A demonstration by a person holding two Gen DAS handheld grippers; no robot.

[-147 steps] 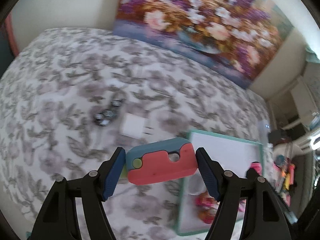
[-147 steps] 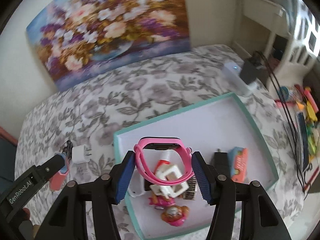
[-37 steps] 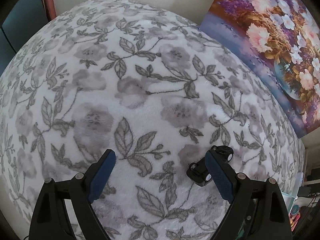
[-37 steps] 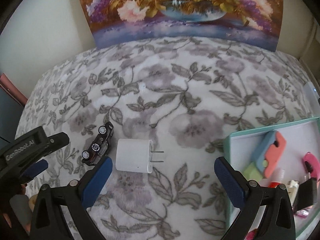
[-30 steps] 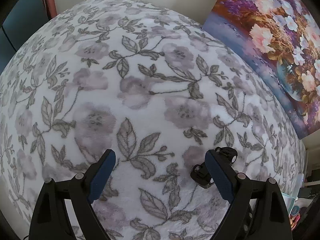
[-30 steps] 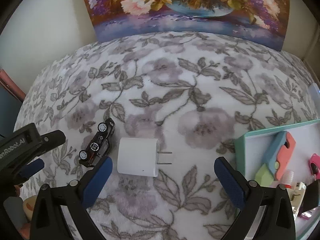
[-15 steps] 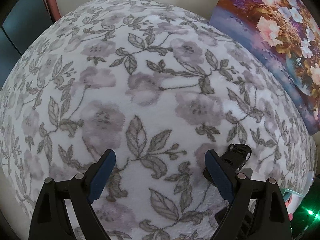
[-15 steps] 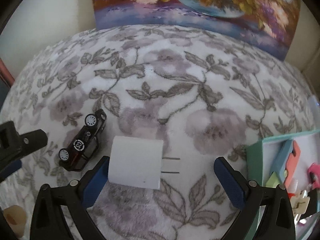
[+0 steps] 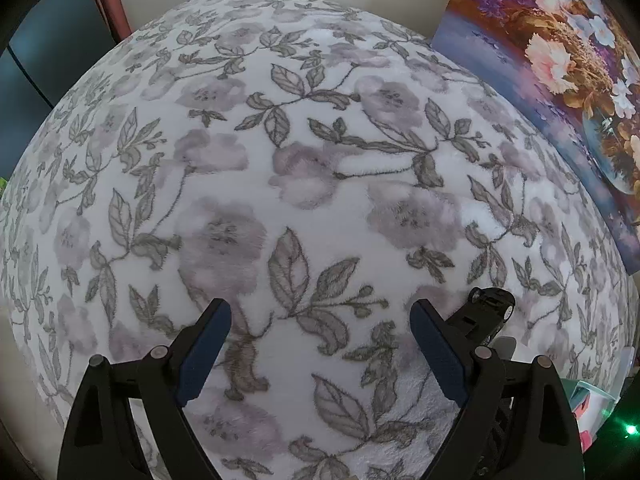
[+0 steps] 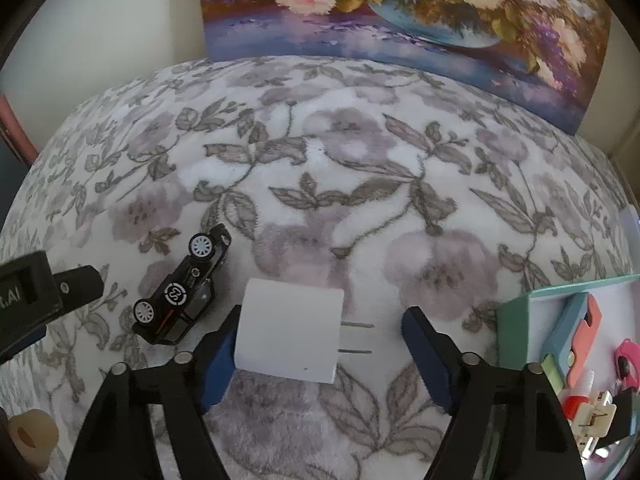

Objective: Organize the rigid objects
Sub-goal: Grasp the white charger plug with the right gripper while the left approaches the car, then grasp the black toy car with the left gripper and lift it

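Note:
A white charger plug (image 10: 290, 336) lies on the flowered blanket with its prongs pointing right. It sits between the closing jaws of my right gripper (image 10: 322, 354). The left pad (image 10: 218, 360) is against its end, while the right pad stands off the prongs. A black toy car (image 10: 182, 286) lies just left of the charger. My left gripper (image 9: 320, 350) is open over bare blanket, and the car (image 9: 490, 308) shows behind its right finger. The teal tray (image 10: 516, 312) at the right holds the coral-and-blue block (image 10: 576, 332) and the pink watch (image 10: 628, 356).
A flower painting (image 10: 400, 12) leans on the wall behind the bed. The left tool's black frame (image 10: 36, 292) reaches in from the left edge, close to the car. A cream ring-shaped thing (image 10: 30, 438) sits at the lower left. The tray's corner (image 9: 592, 396) shows at lower right.
The block and watch held earlier now lie in the tray. Over the last second my right gripper came down onto the charger and its jaws narrowed. The left view tilted slightly.

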